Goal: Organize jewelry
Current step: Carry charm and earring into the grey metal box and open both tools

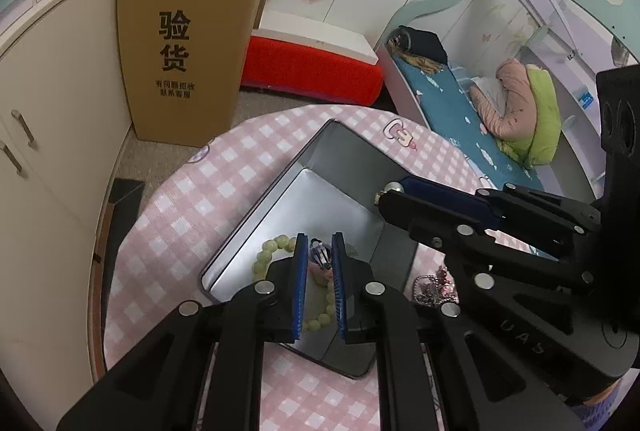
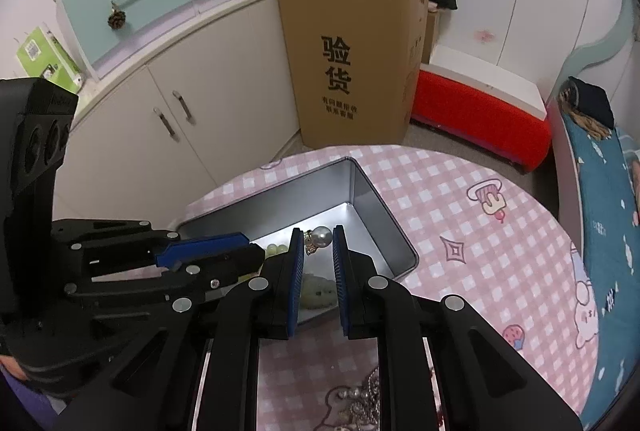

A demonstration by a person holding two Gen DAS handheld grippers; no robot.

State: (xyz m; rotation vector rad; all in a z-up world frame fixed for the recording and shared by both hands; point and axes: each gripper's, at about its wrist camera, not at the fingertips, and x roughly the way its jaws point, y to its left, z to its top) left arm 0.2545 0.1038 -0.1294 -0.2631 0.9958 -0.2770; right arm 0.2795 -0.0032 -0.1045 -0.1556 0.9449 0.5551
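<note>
Round table (image 2: 460, 215) under a pink checked cloth with cartoon prints; all places below are given relative to the silver metal tin (image 1: 328, 167) that sits open on it.

Behind the tin, off the table: tall cardboard box (image 2: 352, 63) with black printed characters, cream cabinet doors (image 2: 168, 111) to its left, a red-sided box with a white lid (image 2: 480, 111) to its right. Far right of the tin, a bed with a teal sheet (image 1: 448, 95).

Left gripper (image 1: 319, 255) hangs over the tin's near end, jaws clamped on a small clear, dark-striped bead charm (image 1: 321, 255), pinkish piece dangling under it.

Right gripper (image 2: 319, 239) comes in over the tin's near right side, jaws closed on a pearl earring (image 2: 322, 235) with gold-tone fitting; the pearl shows at the fingertips.

Inside the tin, on the floor at the near end: pale green bead bracelet (image 1: 276, 251), partly hidden behind the left fingers.

Outside the tin, just beside its near right corner on the cloth: tangle of silver chain jewelry (image 1: 434, 287).
</note>
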